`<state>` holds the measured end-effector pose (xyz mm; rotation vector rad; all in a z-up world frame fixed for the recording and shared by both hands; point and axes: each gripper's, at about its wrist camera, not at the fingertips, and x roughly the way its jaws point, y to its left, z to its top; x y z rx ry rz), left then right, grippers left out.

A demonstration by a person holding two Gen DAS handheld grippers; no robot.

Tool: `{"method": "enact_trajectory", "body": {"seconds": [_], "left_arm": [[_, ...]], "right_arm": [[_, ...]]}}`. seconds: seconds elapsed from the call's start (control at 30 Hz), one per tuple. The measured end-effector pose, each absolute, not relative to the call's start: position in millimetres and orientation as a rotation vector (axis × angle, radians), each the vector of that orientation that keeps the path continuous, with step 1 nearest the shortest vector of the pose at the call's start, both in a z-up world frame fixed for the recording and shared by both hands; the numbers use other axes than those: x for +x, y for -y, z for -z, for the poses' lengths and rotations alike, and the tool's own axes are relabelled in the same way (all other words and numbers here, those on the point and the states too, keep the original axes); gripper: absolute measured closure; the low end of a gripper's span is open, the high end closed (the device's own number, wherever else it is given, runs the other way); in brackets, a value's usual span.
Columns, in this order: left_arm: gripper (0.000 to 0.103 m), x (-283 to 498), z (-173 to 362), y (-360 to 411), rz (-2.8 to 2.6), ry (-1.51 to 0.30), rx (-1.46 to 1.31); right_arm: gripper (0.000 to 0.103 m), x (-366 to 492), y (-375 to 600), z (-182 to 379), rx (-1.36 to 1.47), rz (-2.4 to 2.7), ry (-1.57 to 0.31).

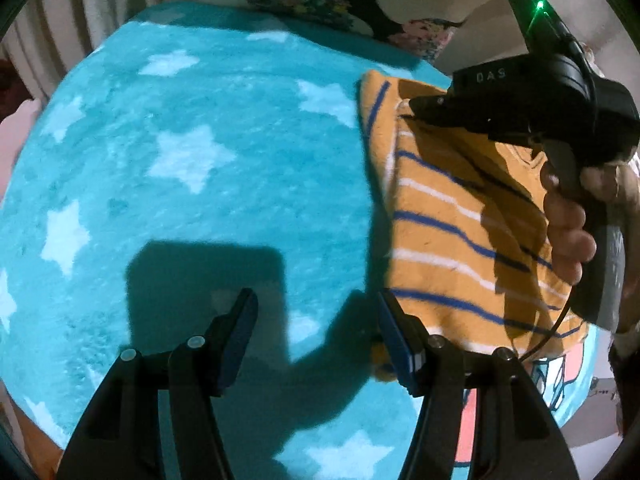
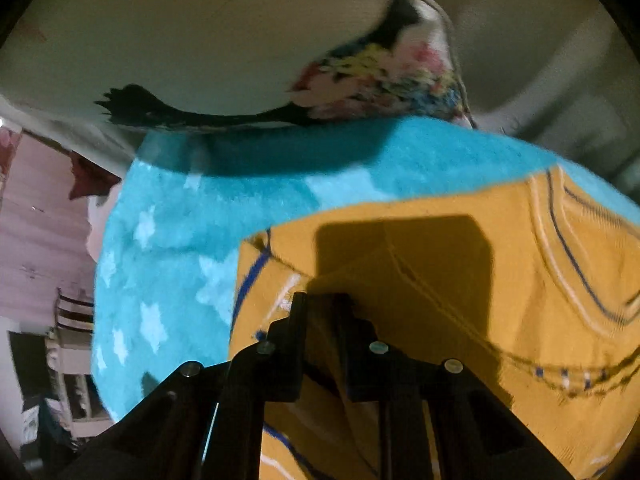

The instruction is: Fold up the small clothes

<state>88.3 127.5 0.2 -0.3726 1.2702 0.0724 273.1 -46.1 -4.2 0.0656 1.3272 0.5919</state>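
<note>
The little orange striped shirt (image 1: pixel 452 224) lies on a fluffy blue blanket with white stars (image 1: pixel 192 152). In the left wrist view it sits at about 3 o'clock, and one side is folded over already.

The right hand-held gripper (image 2: pixel 320 304) has its two fingers pressed together on a fold of the shirt, near the top edge. The left hand-held gripper (image 1: pixel 316 320) has its fingers wide apart and holds nothing. Its right finger is just beside the shirt's bottom corner, down at 5 o'clock.

The step looks like folding the shirt over. To do it well, the right one should keep a firm pinch and carry the cloth across low and slow, so it does not flop or bunch up. The left one could grab the bottom corner, so both ends go over together and the edges line up. Soft cloth slips easily on a fuzzy blanket.

The left wrist view shows the whole right tool, the person's fingers (image 1: pixel 568 224) around its handle and a small green light (image 1: pixel 540 3) on top. The right wrist view cannot show those. Instead it shows the pinch up close, plus a flowery pillow (image 2: pixel 384 76) at 12 o'clock.
</note>
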Motion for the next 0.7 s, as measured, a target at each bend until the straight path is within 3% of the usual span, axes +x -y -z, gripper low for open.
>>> {"method": "enact_trajectory", "body": {"seconds": [0.3, 0.47, 0.7], "left_arm": [[0.043, 80, -13, -125, -0.130, -1.252, -0.379], [0.043, 72, -31, -100, -0.169, -1.212, -0.324], [0.038, 54, -47, -57, -0.165, -1.156, -0.317]], "right_arm": [[0.083, 260, 83, -25, 0.169, -0.563, -1.281], [0.064, 223, 127, -47, 0.177, -0.607, -1.262], [0.063, 160, 247, -35, 0.195, -0.546, -1.289]]}}
